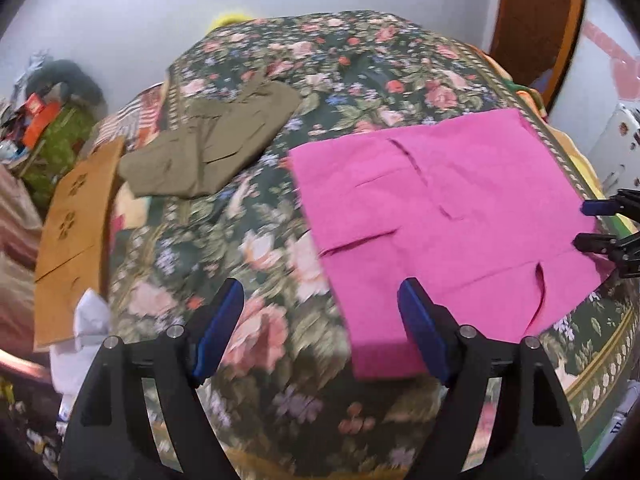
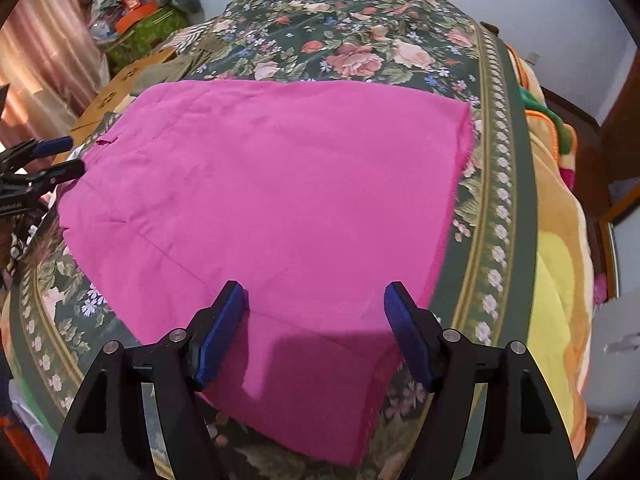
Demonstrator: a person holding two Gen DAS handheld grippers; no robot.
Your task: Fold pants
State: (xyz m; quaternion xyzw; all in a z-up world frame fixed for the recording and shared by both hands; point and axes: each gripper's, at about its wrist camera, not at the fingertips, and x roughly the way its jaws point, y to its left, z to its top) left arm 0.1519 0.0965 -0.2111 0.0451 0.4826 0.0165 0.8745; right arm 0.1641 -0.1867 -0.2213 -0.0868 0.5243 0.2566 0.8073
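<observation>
The pink pants lie folded flat on the floral bedspread; they fill the middle of the right wrist view. My left gripper is open and empty above the bedspread, its right finger over the pants' near left edge. My right gripper is open and empty above the pants' near edge. The right gripper also shows at the right edge of the left wrist view, beside the pants' right edge. The left gripper shows at the left edge of the right wrist view.
Folded olive pants lie on the bedspread at the far left. A brown cardboard sheet and white cloth sit at the bed's left edge. Clutter stands by the wall. An orange-yellow blanket hangs off the right.
</observation>
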